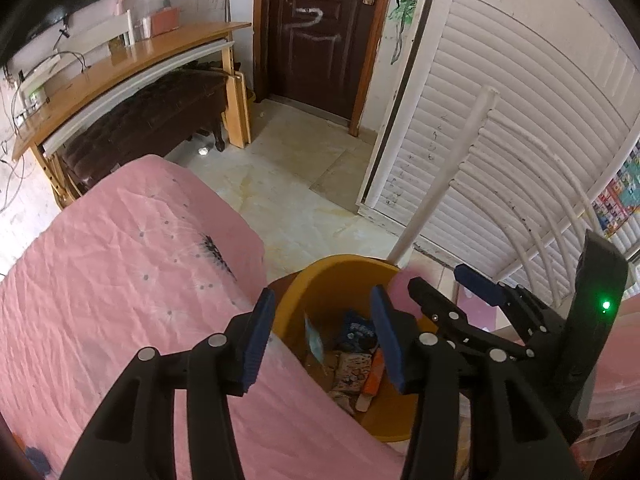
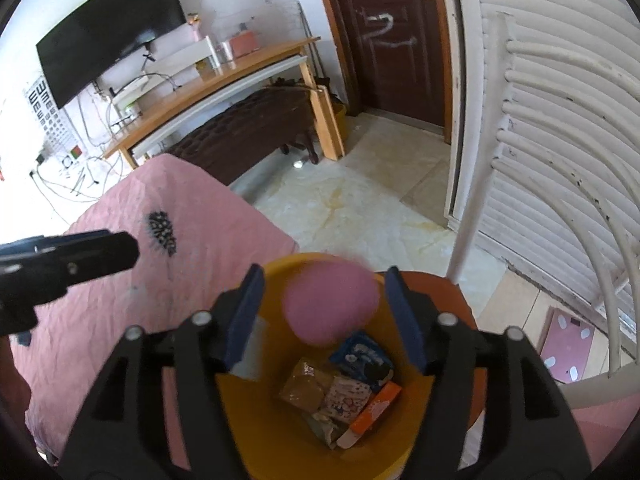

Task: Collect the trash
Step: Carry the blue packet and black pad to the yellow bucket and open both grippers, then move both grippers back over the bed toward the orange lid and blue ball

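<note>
Several snack wrappers point(image 2: 352, 392) already lie in the round yellow plastic bin point(image 2: 256, 420) beside the pink-sheeted bed point(image 1: 120, 248), while a blurred pink lump point(image 2: 330, 304), seemingly just released, sits between the right gripper point(image 2: 325, 320)'s parted, empty fingers, and the left gripper point(image 1: 324, 340) gapes empty too.

Both the left gripper point(image 1: 322, 338) and right gripper point(image 2: 326, 320) have black plastic linkage arms with silver rivets, seemingly ribbed blue pads, and a green light.
</note>
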Demonstrator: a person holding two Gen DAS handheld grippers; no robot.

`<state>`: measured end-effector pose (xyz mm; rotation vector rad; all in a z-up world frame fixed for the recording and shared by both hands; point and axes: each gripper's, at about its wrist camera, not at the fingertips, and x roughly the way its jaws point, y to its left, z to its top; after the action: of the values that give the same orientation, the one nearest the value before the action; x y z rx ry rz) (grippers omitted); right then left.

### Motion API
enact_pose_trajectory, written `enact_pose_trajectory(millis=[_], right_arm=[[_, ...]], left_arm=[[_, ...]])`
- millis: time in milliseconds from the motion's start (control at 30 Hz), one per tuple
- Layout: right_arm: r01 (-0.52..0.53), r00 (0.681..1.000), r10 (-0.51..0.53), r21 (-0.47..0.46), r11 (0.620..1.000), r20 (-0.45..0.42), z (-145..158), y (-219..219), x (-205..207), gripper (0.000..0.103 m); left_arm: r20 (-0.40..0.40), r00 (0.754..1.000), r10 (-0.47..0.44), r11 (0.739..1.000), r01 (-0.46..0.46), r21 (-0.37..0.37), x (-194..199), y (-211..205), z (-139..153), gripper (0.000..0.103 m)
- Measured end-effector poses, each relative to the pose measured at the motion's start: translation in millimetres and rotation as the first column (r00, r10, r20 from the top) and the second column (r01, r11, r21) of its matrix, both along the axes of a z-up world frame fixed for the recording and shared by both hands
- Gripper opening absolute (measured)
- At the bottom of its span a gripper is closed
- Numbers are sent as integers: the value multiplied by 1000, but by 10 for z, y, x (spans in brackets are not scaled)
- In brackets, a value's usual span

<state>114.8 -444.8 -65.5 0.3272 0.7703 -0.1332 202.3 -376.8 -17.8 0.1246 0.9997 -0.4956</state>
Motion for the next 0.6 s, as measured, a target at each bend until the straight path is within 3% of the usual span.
enact_pose_trajectory(millis=[67, 133, 433, 500, 600], right_arm=[[2, 1000, -2, 4, 1000, 4, 11, -15, -12, 66], [-1, 1000, 1, 0, 1000, 3, 20, -7, -14, 66], [-24, 999, 24, 3, 1000, 26, 109, 95, -42, 73], [-38, 998, 38, 6, 999, 56, 209, 162, -66, 80], [-76, 993, 77, -6, 997, 87, 345, 320, -75, 81]], left_arm=[[-4, 1000, 1, 1000, -1, -19, -7, -6, 7, 65], [-9, 1000, 5, 999, -5, -34, -13, 10, 13, 70], [32, 996, 78, 986, -73, -149, -234, 539, 242, 74], [72, 991, 109, 985, -99, -139, -317, 733, 296, 76], [122, 981, 149, 986, -137, -100, -381, 969, 342, 76]])
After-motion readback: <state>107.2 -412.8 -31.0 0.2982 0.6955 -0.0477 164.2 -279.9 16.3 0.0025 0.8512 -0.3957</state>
